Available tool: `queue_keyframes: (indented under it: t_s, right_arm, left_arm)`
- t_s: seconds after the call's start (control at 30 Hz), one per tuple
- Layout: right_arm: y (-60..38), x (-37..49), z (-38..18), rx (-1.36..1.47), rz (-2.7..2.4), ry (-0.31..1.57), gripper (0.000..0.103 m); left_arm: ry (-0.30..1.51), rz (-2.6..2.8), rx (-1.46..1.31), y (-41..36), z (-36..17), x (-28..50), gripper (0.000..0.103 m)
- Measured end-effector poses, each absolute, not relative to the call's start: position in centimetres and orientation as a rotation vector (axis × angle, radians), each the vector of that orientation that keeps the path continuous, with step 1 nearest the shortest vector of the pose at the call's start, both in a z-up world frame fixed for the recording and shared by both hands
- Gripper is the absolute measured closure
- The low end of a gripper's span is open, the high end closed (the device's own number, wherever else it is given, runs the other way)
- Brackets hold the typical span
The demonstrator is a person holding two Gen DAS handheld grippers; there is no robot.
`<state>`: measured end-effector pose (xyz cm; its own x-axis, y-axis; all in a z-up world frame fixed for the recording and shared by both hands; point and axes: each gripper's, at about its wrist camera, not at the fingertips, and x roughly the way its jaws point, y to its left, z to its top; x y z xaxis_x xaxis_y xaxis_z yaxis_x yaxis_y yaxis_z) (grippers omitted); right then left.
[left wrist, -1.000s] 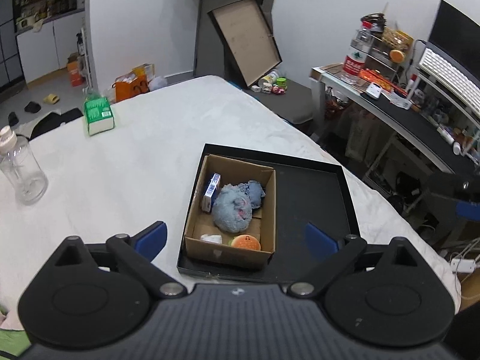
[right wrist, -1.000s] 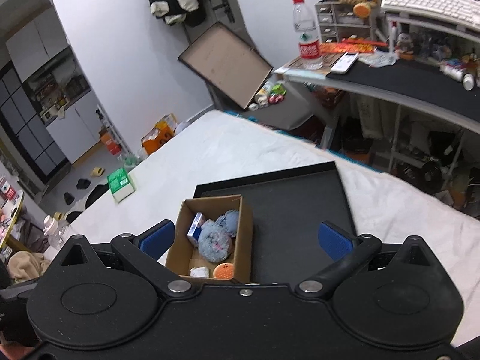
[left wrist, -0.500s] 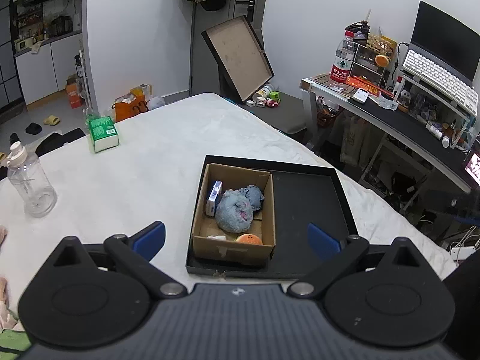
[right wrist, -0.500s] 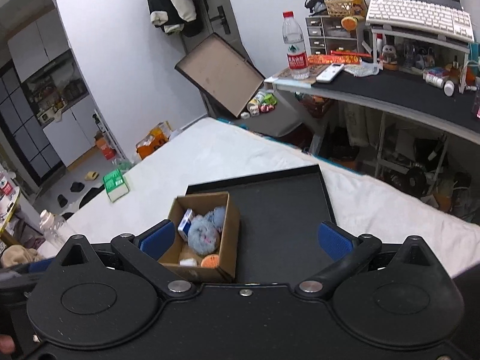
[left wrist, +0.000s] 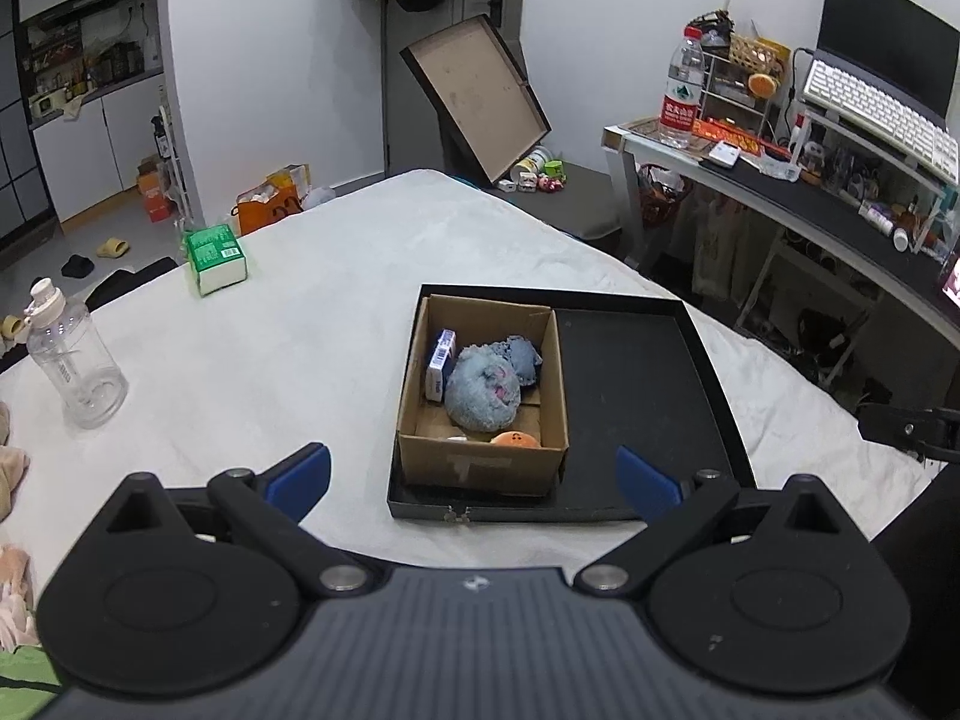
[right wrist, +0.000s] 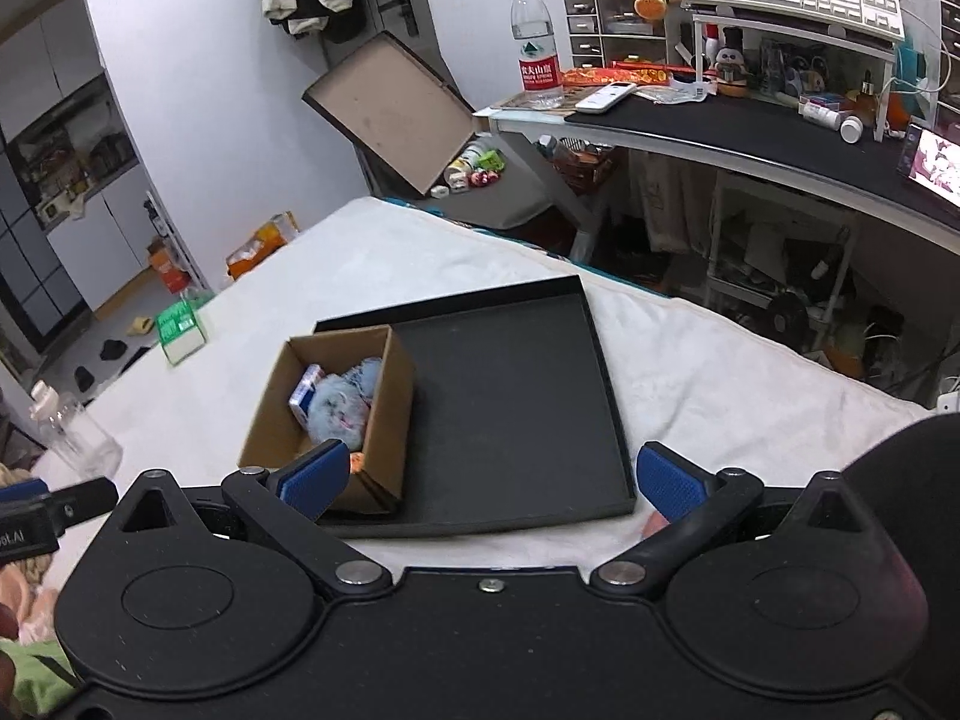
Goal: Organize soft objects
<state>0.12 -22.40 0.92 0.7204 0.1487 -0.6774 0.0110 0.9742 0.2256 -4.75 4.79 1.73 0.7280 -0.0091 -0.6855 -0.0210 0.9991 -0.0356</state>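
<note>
With both the left claw (left wrist: pixel 473 474) and right claw (right wrist: pixel 491 478) open and empty above the table's (left wrist: pixel 300 324) near edge, the packing looks finished or paused; any next grasp would start at the cardboard box (left wrist: pixel 486 468) in the black tray (left wrist: pixel 636 384).

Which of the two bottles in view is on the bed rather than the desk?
The clear empty bottle with the white cap, on the white bed cover left of the cardboard box. The red-labelled water bottle stands on the desk.

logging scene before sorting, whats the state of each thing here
left tool: open, empty
right tool: open, empty
cardboard box: open top, in the tray's left part
black tray: right part bare
blue plush: inside the box
clear bottle: upright, capped
green tissue pack: on the bed
</note>
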Motion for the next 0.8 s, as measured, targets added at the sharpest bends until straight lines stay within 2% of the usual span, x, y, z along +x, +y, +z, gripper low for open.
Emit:
queue_keyframes:
  t_s: [0.8]
  right_arm:
    - [-20.8,-1.2,-0.7,0.204,0.133,0.802,0.000]
  left_arm:
    - [0.792,-0.002,-0.037,4.1,-0.3,-4.4,0.003]
